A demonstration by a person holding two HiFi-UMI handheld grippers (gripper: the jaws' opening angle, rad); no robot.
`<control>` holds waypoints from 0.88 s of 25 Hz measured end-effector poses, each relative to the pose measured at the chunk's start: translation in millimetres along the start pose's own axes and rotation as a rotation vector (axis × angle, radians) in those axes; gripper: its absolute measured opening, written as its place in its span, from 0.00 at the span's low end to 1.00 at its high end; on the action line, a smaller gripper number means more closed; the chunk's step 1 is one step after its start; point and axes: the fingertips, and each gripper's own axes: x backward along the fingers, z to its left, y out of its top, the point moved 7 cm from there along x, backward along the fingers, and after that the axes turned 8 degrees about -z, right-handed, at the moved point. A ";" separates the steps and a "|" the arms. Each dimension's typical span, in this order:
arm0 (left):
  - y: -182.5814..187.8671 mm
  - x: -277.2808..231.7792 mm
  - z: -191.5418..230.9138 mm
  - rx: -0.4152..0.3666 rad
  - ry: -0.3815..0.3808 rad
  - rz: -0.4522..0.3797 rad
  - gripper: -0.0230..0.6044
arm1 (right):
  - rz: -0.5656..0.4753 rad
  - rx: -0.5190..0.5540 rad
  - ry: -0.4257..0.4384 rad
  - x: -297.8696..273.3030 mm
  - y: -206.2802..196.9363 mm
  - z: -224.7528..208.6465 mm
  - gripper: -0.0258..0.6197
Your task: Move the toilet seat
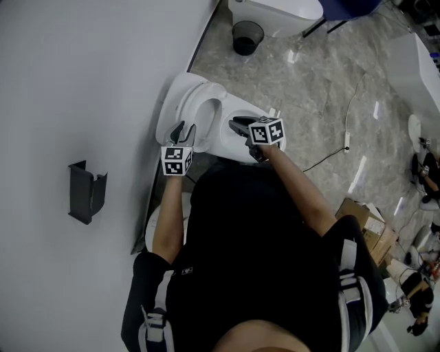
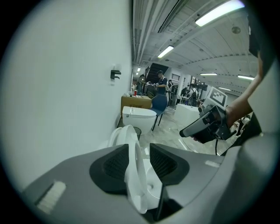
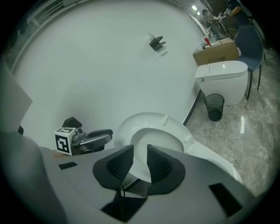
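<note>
The white toilet seat stands raised, close to the wall, over the bowl. In the right gripper view its underside faces me. My left gripper reaches the seat's upper edge. In the left gripper view the seat's rim passes edge-on between the jaws of that gripper; it lies against the left pad, and a narrow gap shows at the right pad. My right gripper hovers over the bowl's near side, open with nothing between its pads.
A white wall runs along the left with a black holder on it. A black waste bin and a second toilet stand farther along. A cable and cardboard boxes lie on the marble floor at right.
</note>
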 end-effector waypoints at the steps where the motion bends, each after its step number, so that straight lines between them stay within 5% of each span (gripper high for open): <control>1: 0.8 1.0 -1.6 0.000 0.008 0.000 0.28 | 0.001 0.003 0.006 2.6 0.4 -0.2 0.19; 9: 7.3 14.4 -31.4 0.054 0.060 -0.037 0.17 | 0.048 0.169 0.049 27.9 3.2 1.7 0.04; 22: 16.6 25.5 -79.9 0.075 0.141 -0.043 0.04 | 0.176 0.536 0.095 67.9 3.5 3.5 0.04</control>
